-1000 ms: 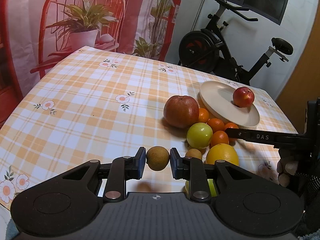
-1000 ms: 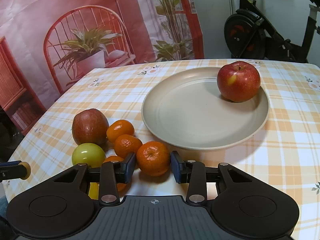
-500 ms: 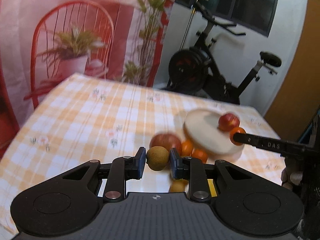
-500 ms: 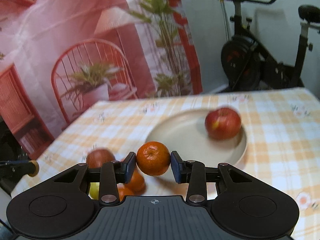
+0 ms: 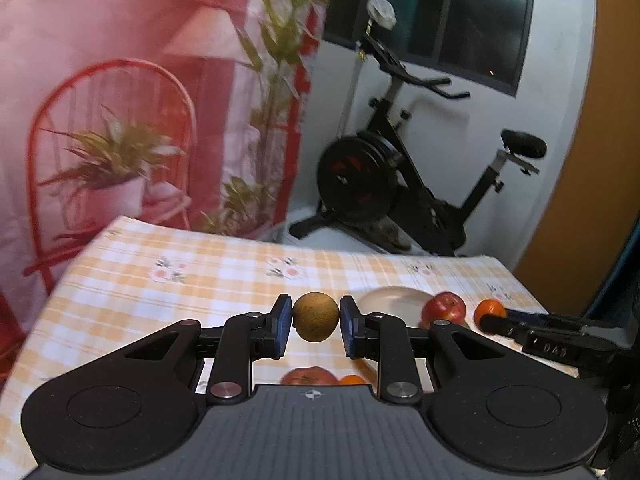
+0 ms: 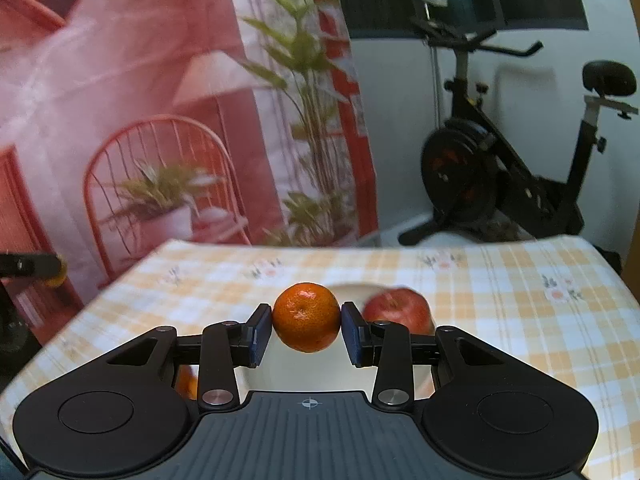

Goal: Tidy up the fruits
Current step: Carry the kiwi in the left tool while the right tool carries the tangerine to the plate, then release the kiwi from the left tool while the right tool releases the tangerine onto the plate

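My left gripper (image 5: 316, 317) is shut on a small brown round fruit (image 5: 315, 316) and holds it in the air above the checked tablecloth (image 5: 160, 300). My right gripper (image 6: 306, 317) is shut on a tangerine (image 6: 306, 316), held above the beige plate (image 6: 352, 290). A red apple (image 6: 398, 312) lies on that plate. In the left wrist view the plate (image 5: 390, 296), the apple (image 5: 444, 309) and the right gripper's tangerine (image 5: 490, 310) lie to the right. A large red apple (image 5: 308, 376) and a tangerine (image 5: 352, 380) show below my left fingers.
An exercise bike (image 5: 404, 184) stands behind the table's far edge. A red printed backdrop (image 6: 160, 120) hangs at the back left. Another tangerine (image 6: 188, 384) lies on the table under my right gripper's left finger.
Both grippers have risen with their fruits and tilted up; the table and the fruit pile have dropped low in both views. The right gripper's tangerine left the table one second ago.
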Demonstrator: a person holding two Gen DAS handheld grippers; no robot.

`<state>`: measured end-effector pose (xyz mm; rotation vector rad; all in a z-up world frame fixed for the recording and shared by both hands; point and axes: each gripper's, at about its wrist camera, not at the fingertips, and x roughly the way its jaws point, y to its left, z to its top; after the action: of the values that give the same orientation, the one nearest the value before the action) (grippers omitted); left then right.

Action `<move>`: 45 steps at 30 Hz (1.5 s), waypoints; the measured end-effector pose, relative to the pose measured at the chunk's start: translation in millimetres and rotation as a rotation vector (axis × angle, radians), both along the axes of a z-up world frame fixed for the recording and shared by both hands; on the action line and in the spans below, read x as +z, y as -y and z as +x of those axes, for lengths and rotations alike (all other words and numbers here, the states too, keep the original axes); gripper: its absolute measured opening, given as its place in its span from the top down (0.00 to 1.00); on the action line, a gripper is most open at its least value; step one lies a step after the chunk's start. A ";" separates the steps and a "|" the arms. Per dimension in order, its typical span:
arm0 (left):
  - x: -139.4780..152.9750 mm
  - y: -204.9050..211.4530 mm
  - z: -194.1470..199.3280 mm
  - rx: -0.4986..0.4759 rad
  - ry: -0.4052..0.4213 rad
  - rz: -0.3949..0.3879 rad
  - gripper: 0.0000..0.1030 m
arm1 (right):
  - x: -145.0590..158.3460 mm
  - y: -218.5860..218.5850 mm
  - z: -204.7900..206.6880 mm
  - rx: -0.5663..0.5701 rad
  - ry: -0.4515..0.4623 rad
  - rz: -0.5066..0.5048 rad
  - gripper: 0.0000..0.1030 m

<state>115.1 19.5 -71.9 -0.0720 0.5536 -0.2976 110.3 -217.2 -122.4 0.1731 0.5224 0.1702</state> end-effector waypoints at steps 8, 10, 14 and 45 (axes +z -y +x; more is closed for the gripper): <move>-26.6 57.3 59.8 -0.128 -0.062 0.043 0.73 | -34.9 11.3 16.9 -0.040 -0.114 -0.029 0.66; -35.9 74.8 80.0 -0.161 -0.094 0.045 0.73 | -41.7 17.0 22.7 -0.051 -0.133 -0.046 0.66; -59.3 105.2 114.2 -0.199 -0.152 0.054 0.73 | -54.6 22.4 35.0 -0.051 -0.169 -0.072 0.66; -128.3 153.8 195.2 -0.221 -0.341 0.034 0.57 | -78.3 21.9 67.0 -0.028 -0.213 -0.172 0.64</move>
<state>310.3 -134.2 -200.2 -0.0281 0.9079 -0.4962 177.3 -239.1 -200.7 0.0308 0.7432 0.0796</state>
